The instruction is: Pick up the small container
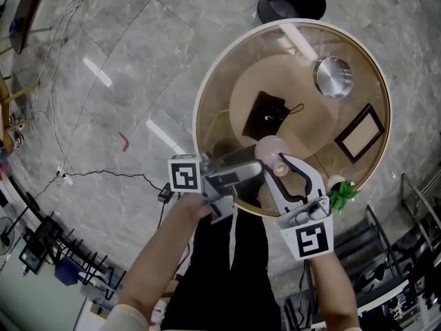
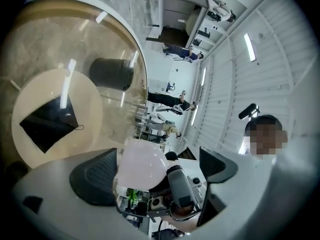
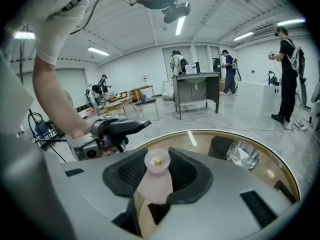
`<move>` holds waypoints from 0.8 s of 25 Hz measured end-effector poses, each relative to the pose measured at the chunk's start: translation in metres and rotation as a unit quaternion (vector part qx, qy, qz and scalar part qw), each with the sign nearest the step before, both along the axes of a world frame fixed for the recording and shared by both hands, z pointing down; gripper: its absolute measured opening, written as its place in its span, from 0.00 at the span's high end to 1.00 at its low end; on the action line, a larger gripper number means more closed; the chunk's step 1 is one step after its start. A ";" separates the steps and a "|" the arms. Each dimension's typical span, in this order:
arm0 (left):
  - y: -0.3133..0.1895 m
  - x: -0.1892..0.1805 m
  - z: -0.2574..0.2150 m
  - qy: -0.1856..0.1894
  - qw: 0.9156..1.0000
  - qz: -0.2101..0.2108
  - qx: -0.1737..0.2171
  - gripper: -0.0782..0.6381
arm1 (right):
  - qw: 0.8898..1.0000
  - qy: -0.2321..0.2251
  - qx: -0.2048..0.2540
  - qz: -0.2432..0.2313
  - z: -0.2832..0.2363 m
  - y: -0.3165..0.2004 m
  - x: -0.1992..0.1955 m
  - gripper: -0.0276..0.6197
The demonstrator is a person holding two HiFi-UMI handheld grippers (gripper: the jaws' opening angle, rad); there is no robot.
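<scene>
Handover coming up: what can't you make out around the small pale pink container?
Small pale pink container: lower body hidden behind the pads of the right gripper, right gripper view.
Yellowish speck in its mouth: too small to identify, same view.
Black round bin: cut off by head view's top edge.

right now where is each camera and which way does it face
Head view: on the head, looking steeply down at the table; both forearms show.
Left gripper view: on the left gripper, facing the pink bottle between its open jaws.
Right gripper view: on the right gripper, facing across the table; jaws grip the bottle.
Shared: all show the bottle.
</scene>
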State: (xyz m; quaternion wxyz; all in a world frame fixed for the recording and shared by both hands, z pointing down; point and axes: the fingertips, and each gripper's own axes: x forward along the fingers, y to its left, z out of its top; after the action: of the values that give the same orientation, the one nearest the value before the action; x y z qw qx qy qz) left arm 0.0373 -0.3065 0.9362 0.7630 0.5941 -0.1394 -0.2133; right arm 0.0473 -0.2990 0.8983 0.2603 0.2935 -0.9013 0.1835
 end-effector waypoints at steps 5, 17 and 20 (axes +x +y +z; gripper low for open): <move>-0.001 0.014 -0.016 0.048 0.998 -0.016 -0.025 0.21 | 1.000 0.007 -0.002 -0.031 -0.016 0.012 0.005 0.73; 0.019 0.033 -0.067 0.075 0.997 0.007 -0.019 0.45 | 0.998 0.011 0.017 -0.060 -0.075 0.032 0.017 0.73; 0.026 0.037 -0.087 0.072 0.997 0.018 -0.008 0.47 | 0.997 0.007 0.027 -0.068 -0.098 0.037 0.019 0.73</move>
State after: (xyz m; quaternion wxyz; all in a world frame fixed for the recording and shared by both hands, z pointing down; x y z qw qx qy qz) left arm 0.0743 -0.2806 0.8490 0.7795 0.5733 -0.0754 -0.2409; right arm 0.0665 -0.2622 0.8005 0.2709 0.2394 -0.9219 0.1391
